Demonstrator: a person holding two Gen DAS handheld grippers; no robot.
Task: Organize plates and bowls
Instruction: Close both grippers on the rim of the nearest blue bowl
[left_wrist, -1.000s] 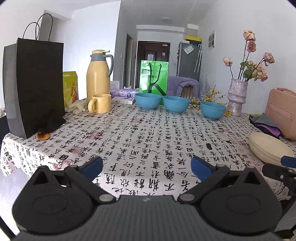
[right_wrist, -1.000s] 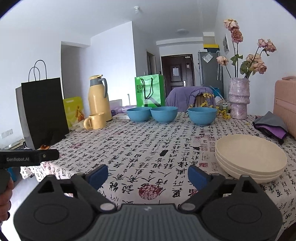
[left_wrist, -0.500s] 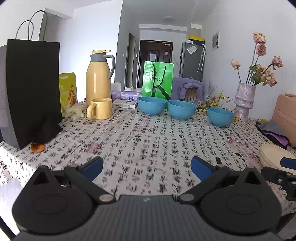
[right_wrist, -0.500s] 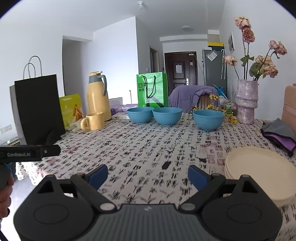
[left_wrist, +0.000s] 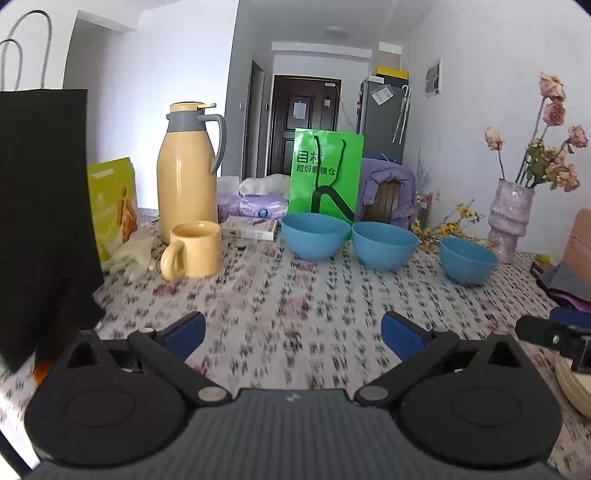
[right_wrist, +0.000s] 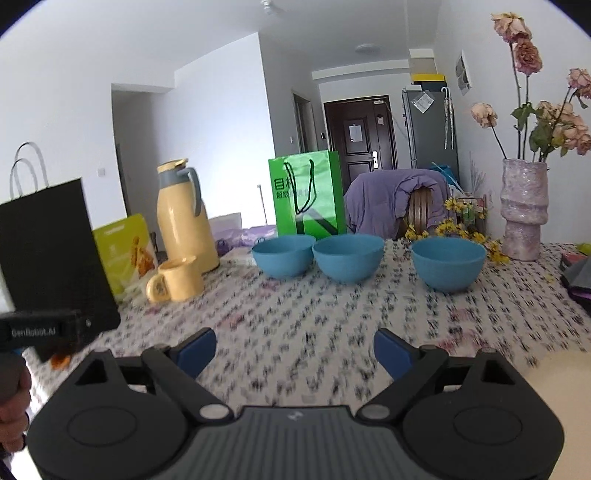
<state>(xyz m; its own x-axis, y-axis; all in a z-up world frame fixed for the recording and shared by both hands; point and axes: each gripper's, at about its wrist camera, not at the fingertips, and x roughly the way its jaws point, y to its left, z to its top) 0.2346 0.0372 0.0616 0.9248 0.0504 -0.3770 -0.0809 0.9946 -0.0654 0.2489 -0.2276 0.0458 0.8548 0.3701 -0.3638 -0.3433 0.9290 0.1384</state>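
Note:
Three blue bowls stand in a row at the far side of the table: left bowl (left_wrist: 315, 235) (right_wrist: 283, 256), middle bowl (left_wrist: 384, 245) (right_wrist: 348, 257), right bowl (left_wrist: 467, 260) (right_wrist: 447, 263). A stack of cream plates (left_wrist: 574, 384) (right_wrist: 561, 384) lies at the near right edge, partly cut off. My left gripper (left_wrist: 293, 336) hangs open over the patterned tablecloth (left_wrist: 295, 295), with nothing between its fingers. My right gripper (right_wrist: 294, 352) is open too, empty, just left of the plates.
A black paper bag (left_wrist: 40, 221) stands at the left edge. A yellow thermos (left_wrist: 186, 192), yellow mug (left_wrist: 194, 249), green bag (left_wrist: 325, 173) and a vase of dried flowers (left_wrist: 511, 218) crowd the far side. A pink case and dark cloth lie at the right.
Both grippers have moved forward over the table and risen slightly; the bowls look larger and closer. The plates have slid toward the lower right of both views. Both stay open.

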